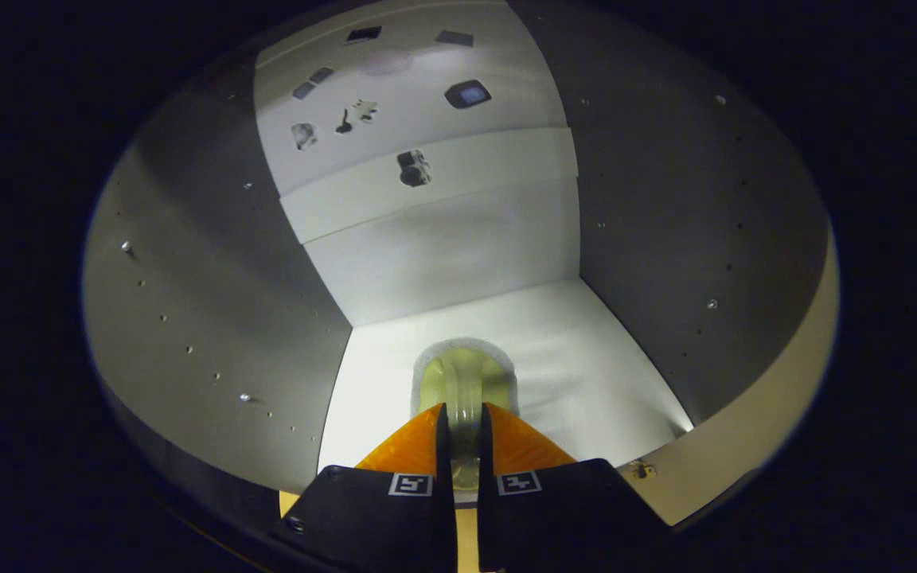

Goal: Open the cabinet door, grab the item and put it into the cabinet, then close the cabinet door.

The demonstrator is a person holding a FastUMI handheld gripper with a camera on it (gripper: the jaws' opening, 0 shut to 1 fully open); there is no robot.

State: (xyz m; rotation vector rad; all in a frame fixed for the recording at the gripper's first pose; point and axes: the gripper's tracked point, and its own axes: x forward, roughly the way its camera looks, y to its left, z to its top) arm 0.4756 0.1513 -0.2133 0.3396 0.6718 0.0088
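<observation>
The gripper (458,418) reaches into the open cabinet (212,286), and its fingers (415,446) are drawn in close on a pale, translucent item (465,382), each pressing a side of the narrow ridge or rim that runs back between them. What the item is cannot be told from here (it looks like a rounded, yellowish-clear piece, glassy or plastic). Its broader part bulges out just ahead of the fingertips, and a soft grey shadow rings it on the cabinet floor (586,350).

The item sits over the front half of that white floor, roughly midway between the two side walls and well short of the back corner. Whether it rests on the floor or hangs a little above it cannot be made out.

The left wall and the right wall (665,239) are grey and dotted with rows of small holes and a few shiny pins. The back wall (442,255) is white and brightly lit, with a lighter band (435,187) crossing it higher up. Above that band, several small dark shapes (468,94) show on the white surface, too small to tell apart. A pale front edge of the cabinet curves round by the right wall, near the fingers.
</observation>
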